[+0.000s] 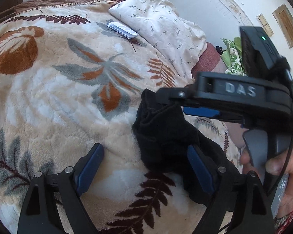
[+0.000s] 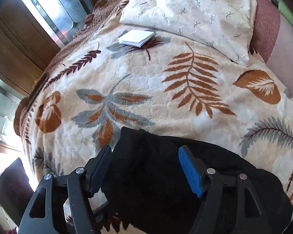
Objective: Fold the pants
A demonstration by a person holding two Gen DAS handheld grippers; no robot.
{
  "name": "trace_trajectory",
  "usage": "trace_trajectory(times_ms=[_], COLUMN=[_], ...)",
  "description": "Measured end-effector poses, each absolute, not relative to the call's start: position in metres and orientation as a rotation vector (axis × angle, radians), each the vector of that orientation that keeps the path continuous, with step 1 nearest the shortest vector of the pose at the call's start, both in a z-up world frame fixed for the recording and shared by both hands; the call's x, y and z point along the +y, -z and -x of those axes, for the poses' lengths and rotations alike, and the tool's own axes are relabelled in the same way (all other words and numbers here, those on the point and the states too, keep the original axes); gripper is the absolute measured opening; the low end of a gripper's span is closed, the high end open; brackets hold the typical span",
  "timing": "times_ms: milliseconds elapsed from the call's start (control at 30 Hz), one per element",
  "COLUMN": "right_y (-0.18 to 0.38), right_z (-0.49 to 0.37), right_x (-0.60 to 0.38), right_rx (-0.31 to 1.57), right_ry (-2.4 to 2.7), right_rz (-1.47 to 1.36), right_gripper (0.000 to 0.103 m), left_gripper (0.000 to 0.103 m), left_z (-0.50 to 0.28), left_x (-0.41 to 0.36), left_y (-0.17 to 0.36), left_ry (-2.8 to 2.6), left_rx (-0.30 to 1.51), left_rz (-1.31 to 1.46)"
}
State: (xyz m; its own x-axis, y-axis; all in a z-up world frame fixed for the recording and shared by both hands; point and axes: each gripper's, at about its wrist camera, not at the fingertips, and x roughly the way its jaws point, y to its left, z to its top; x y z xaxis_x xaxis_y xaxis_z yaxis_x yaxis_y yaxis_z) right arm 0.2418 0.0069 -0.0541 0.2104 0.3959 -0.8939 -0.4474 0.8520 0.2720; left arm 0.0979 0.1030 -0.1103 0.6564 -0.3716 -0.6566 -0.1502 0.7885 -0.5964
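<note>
Now, as I read both wrist views:
Pants: black pants (image 2: 166, 175) lie bunched on the leaf-print blanket (image 2: 146, 81) near my edge of the bed.
Right gripper: right gripper (image 2: 146, 167) is wide open, hanging over the cloth with a finger on each side, gripping nothing.
Left gripper: left gripper (image 1: 146, 167) is wide open too; the dark heap (image 1: 166, 136) sits at about 2 o'clock from it, touching or just beside its right finger.
Long axis: I judge it runs from 10 to 4 o'clock in the right view.
Nearer hand: the right, already straddling the fabric.
Open room: bare blanket from 9 through 1 o'clock; folded paper (image 2: 136, 37) and pillow (image 2: 195, 13) lie well apart at 12.
</note>
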Motion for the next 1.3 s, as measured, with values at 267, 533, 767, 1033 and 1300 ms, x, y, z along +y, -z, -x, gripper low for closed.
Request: trace_trajectory(times_ms=[267,533,767,1033,1300], right_y=[0.098,0.101,0.094,0.086,0.08], right_z=[-0.261,-0.271,-0.276,-0.287,-0.291], right_x=[0.069,0.046,0.02,0.015,0.01], right_rx=[1.411,1.446,1.454,1.494,1.504], right_ry=[-0.475,-0.48,-0.516,-0.54,-0.533], right_rz=[0.33,0.307,0.267,0.3,0.285], right_gripper=[0.076,0.034,0.029,0.029,0.029], left_gripper=[0.084,0.092,0.093,0.093,0.093], left_z=[-0.093,-0.097,-0.106,-0.107,-0.121], left_x=[0.108,0.106,0.103,0.085,0.079], left_y=[0.116,0.115,0.11,0.092,0.091], left_ry=[0.104,0.13,0.19,0.269,0.375], left_rx=[0.846,0.803,0.778,0.731,0.747], left_rz=[0.723,0.768,0.76,0.617,0.611])
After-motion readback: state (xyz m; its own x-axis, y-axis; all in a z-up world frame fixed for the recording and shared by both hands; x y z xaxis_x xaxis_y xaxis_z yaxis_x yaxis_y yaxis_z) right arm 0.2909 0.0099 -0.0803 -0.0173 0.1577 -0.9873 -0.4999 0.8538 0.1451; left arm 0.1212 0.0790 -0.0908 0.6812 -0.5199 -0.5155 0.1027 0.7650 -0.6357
